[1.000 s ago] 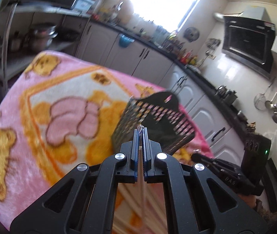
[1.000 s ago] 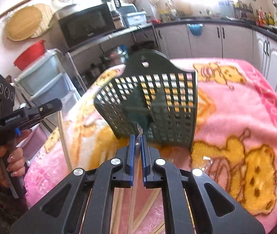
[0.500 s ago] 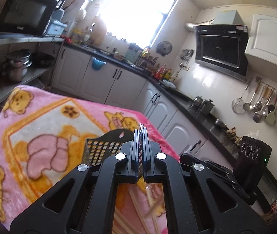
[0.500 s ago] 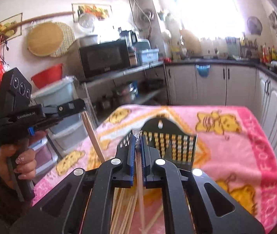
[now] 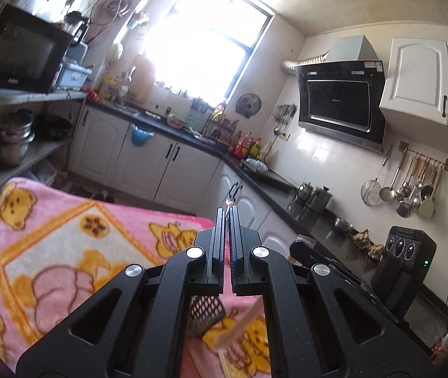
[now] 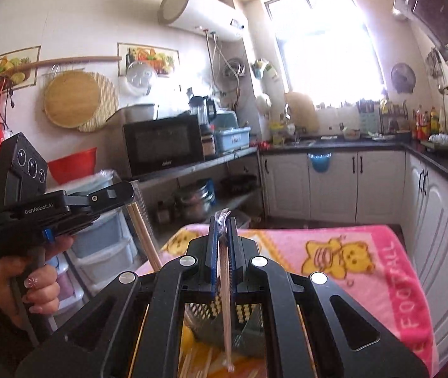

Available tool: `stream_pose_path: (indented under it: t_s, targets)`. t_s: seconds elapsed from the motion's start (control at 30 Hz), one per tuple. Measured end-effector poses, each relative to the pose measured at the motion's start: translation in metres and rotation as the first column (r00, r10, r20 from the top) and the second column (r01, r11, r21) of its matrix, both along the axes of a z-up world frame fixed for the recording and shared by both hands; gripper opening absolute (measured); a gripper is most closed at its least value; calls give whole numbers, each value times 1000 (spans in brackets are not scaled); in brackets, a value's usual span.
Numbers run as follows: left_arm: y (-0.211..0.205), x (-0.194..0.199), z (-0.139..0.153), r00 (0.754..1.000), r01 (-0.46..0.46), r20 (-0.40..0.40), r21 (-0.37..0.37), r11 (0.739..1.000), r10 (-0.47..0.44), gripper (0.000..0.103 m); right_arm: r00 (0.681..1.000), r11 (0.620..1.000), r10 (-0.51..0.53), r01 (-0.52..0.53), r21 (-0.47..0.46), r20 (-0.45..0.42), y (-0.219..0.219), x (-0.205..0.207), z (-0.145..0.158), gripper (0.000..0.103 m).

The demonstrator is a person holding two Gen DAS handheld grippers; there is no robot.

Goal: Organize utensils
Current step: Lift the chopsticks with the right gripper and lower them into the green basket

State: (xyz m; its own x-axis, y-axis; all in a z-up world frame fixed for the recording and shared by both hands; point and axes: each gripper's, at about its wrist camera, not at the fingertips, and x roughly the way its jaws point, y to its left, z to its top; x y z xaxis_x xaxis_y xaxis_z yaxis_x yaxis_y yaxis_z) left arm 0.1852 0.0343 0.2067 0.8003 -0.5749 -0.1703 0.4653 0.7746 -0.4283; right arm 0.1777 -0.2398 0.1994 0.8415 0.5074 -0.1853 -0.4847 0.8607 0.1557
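Both grippers are raised above the table. My right gripper [image 6: 223, 220] is shut on a plastic-wrapped pair of wooden chopsticks [image 6: 226, 299], which hangs down between its jaws over the dark green slotted utensil basket [image 6: 249, 324]. In the right wrist view my left gripper [image 6: 126, 193], held by a hand [image 6: 35, 286], is shut on another pair of chopsticks [image 6: 143, 236] slanting downward. In its own view the left gripper [image 5: 227, 212] is shut with a scrap of wrapper at its tip. The basket [image 5: 206, 315] and a chopstick pair [image 5: 239, 326] show below it. Loose chopsticks [image 6: 192, 362] lie on the blanket.
A pink cartoon-bear blanket [image 5: 50, 252] covers the table. Shelves with a microwave [image 6: 164, 145] and pots stand to the left, white cabinets [image 6: 331, 182] and a dark counter run along the back and right. Ladles hang on the wall [image 5: 413, 189].
Both grippers have risen and tipped up from the blanket, each carrying its chopsticks. The basket has dropped from the middle of both views to below the jaws.
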Motion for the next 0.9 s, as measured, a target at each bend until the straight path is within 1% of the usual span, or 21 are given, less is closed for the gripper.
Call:
stream_pose_path:
  t_s: [0.2, 0.33, 0.43, 0.57, 0.7, 0.9]
  targets:
    - [2, 16, 12, 999, -31, 20, -1, 1000, 31, 1, 998, 999, -40, 38, 35, 53, -12, 12, 22, 6]
    - [4, 30, 10, 998, -56, 12, -8, 998, 56, 1, 996, 997, -62, 60, 45, 59, -16, 26, 24, 6]
    - [4, 39, 4, 997, -74, 7, -7, 997, 74, 1, 996, 996, -79, 77, 38, 45, -15, 39, 17, 6]
    - [7, 47, -9, 995, -97, -1, 10, 995, 97, 1, 994, 994, -105, 105, 2, 21, -11, 53, 1, 6]
    - [9, 54, -26, 993, -109, -33, 16, 994, 109, 1, 992, 992, -123, 123, -19, -14, -6, 63, -19, 6]
    - [15, 56, -49, 990, -116, -79, 12, 993, 116, 1, 987, 990, -139, 138, -19, -80, -4, 70, -40, 6]
